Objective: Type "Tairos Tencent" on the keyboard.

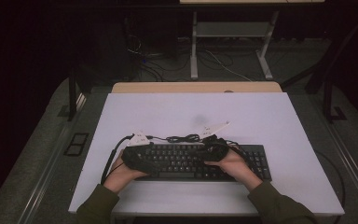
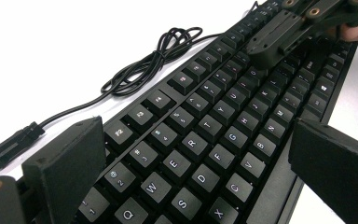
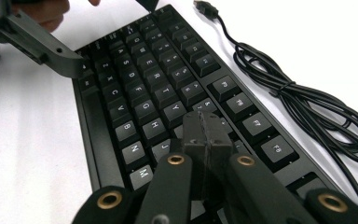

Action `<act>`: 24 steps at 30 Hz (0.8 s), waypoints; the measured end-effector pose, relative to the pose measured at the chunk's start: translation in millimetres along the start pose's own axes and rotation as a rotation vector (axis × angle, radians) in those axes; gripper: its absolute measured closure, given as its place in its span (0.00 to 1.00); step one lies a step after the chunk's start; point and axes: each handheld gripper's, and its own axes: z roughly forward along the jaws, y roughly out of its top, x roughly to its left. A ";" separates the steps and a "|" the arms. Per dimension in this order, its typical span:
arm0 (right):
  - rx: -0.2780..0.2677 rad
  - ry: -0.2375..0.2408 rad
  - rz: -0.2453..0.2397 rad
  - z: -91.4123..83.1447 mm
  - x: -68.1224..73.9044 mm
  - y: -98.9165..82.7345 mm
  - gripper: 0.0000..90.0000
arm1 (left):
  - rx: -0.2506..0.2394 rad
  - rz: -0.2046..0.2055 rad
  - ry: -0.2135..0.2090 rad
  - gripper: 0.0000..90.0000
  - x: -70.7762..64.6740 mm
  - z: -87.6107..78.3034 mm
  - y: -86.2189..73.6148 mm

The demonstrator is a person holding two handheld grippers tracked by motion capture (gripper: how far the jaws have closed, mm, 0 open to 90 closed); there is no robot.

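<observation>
A black keyboard (image 1: 191,161) lies across the near half of the white table (image 1: 196,112). My left gripper (image 1: 137,156) straddles its left end. In the left gripper view the keyboard (image 2: 214,126) runs between the two wide-set jaws of the left gripper (image 2: 200,140): one pad lies against the back edge, the other against the front rim. My right gripper (image 3: 205,135) is shut with nothing between its tips, which sit low over the keys around the middle rows. The right gripper (image 2: 265,51) also shows farther along the keyboard in the left gripper view.
The keyboard's black cable (image 1: 182,138) lies bundled and loose on the table just behind it, its USB plug (image 2: 14,144) unconnected. White tags (image 1: 216,127) rest near the cable. Beyond the table stand a desk frame (image 1: 233,42) and floor cables.
</observation>
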 end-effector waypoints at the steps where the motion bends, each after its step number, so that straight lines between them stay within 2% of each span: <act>1: 0.005 -0.003 -0.003 0.8 -0.2 -0.2 0.99 | 0.000 0.000 0.000 0.04 0.0 0.1 0.0; 24: 0.045 -0.011 -0.012 10.8 -0.3 -4.0 0.99 | 0.001 0.001 0.002 0.04 -0.1 0.0 -0.1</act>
